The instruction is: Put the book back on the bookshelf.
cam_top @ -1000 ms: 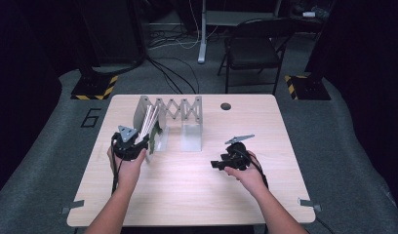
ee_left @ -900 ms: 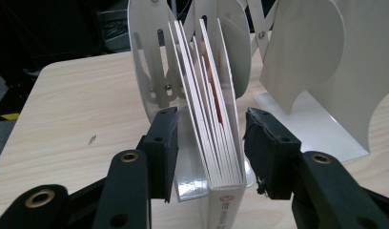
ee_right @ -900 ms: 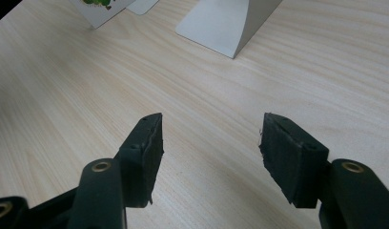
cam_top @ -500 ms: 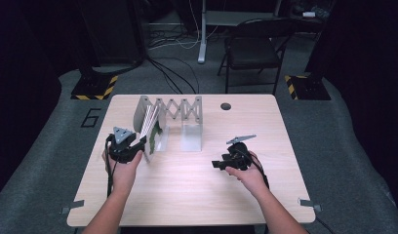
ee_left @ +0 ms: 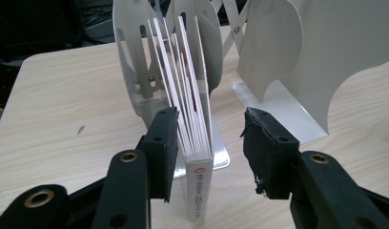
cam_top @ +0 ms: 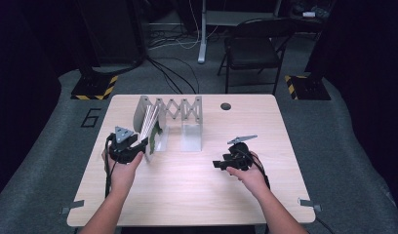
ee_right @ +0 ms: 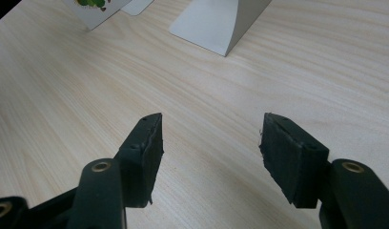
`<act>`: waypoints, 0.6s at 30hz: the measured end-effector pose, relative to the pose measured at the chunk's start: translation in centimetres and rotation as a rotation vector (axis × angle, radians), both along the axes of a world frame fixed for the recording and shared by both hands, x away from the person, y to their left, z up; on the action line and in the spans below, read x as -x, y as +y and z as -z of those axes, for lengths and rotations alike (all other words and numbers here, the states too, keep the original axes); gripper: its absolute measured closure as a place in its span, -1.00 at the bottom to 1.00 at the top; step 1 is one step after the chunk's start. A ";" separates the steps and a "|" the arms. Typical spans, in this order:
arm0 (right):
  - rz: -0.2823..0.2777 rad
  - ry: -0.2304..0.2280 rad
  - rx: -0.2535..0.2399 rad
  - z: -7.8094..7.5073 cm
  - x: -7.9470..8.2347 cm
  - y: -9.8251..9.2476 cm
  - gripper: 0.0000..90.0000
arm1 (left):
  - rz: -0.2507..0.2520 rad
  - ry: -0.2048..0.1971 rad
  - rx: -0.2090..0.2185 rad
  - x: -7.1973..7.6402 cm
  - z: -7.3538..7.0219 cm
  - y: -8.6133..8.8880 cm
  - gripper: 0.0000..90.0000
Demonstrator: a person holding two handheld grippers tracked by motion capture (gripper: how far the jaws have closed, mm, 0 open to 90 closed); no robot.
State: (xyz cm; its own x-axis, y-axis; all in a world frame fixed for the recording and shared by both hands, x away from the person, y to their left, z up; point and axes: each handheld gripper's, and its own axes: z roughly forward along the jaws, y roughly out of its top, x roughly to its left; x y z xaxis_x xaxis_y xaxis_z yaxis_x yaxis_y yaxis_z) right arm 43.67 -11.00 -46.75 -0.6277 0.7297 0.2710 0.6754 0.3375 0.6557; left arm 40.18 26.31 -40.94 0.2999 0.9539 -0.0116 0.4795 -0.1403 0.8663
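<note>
Left tool (ee_left: 209, 157) agape around book (ee_left: 195, 143) in expanding rack (cam_top: 170, 114) — not pinching. Next: close on spine. Right tool (ee_right: 209, 152) agape, empty, over worktop (cam_top: 197, 195).

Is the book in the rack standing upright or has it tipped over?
Upright, leaning slightly. In the left gripper view the book stands on its bottom edge against the rack, pages fanned, between the left gripper's open jaws.

Table (cam_top: 187, 195) brightly lit, surroundings dark; high view soft, slightly blurred

L gripper (cam_top: 144, 144): jaws apart | R gripper (cam_top: 217, 165): jaws apart, low
</note>
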 end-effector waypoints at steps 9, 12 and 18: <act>0.006 0.007 -0.002 -0.1 0.2 0.2 -0.12 | 0.069 0.039 -0.001 0.8 -0.3 0.1 0.22; -0.004 -0.009 0.001 -0.1 0.1 0.2 -0.12 | 0.102 0.056 0.005 1.2 -0.5 0.2 0.22; -0.004 -0.004 0.000 -0.2 0.1 0.2 -0.12 | 0.157 0.062 0.019 2.0 -0.8 0.1 0.20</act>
